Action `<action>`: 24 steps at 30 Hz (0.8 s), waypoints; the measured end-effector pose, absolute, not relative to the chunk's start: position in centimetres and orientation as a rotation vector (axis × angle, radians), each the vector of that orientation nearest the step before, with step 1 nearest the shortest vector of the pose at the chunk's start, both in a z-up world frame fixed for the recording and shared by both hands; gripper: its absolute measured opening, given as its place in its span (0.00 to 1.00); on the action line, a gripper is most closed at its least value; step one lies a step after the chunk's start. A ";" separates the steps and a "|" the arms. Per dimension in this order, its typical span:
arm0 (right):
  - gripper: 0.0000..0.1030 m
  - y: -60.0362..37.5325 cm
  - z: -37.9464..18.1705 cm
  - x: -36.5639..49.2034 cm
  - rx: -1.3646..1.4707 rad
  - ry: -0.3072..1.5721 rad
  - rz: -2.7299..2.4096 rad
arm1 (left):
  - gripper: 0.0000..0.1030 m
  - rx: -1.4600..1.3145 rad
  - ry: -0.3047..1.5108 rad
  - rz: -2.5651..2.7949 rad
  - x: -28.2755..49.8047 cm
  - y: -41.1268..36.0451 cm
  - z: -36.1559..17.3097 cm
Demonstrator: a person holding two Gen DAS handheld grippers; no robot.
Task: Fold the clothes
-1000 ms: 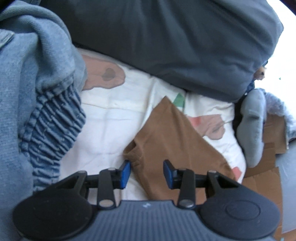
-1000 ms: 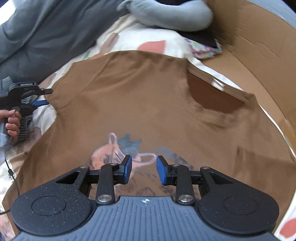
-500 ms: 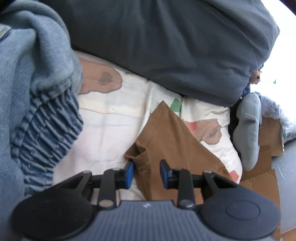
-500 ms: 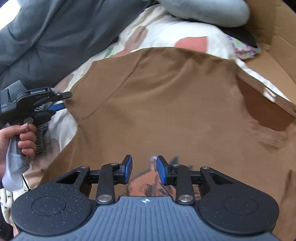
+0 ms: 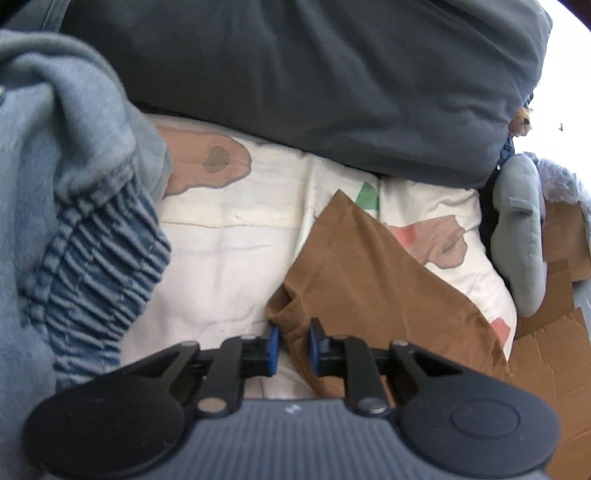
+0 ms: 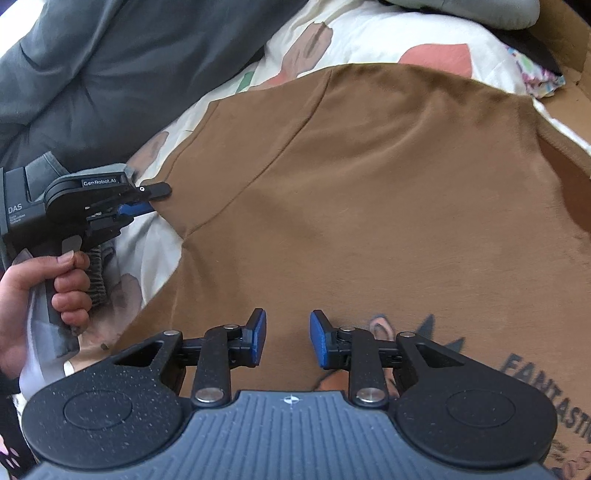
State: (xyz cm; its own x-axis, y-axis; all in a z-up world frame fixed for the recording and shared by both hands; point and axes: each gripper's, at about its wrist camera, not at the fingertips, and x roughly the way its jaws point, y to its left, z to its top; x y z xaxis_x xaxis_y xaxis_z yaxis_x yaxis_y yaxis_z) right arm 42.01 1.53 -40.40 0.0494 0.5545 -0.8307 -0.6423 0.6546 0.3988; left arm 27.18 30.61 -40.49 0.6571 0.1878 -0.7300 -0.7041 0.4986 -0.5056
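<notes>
At the bottom of the left wrist view, your left tool (image 5: 293, 345) has its blue pads a narrow gap apart, with the bunched sleeve edge of the brown shirt (image 5: 373, 280) lying between them; whether the pads actually press the cloth you cannot tell from here. The shirt runs from the pads up toward the right of that frame, over a white bedsheet (image 5: 229, 258) printed with brown and red patches. Along the left edge hangs a blue denim garment (image 5: 74, 206) with a ribbed cuff, and across the top lies a dark grey duvet (image 5: 332, 85).

At the bottom centre of the right wrist view, your right tool (image 6: 287, 339) is spread wide, hovering over the brown shirt (image 6: 388, 192) and gripping nothing. The shirt lies spread across the middle of that frame, with a printed picture and the letters "FANTASTIC" at lower right. At mid left, your left hand (image 6: 48, 284) grips the handle of the left tool (image 6: 147, 201), whose tips touch the shirt's sleeve edge. Farther up are the bedsheet (image 6: 369, 33), the grey duvet (image 6: 110, 62) at upper left, and brown cardboard (image 6: 569, 40) at upper right.
</notes>
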 end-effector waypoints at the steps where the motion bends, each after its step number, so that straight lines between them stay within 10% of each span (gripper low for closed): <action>1: 0.31 1.8 -40.5 42.0 -0.075 1.216 0.916 | 0.15 -0.891 0.665 0.586 27.2 30.7 -40.3; 24: 0.07 8.0 -43.8 40.7 0.177 1.245 1.010 | 0.10 -0.787 0.651 0.421 28.7 28.4 -35.3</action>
State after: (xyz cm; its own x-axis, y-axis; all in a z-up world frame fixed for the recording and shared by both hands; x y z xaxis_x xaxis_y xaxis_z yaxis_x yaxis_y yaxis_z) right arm 40.71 7.96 -43.77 -0.0297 0.7136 -0.6999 -0.5373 0.5790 0.6132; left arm 28.67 28.37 -35.30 0.7291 0.1092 -0.6757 -0.5712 0.6409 -0.5128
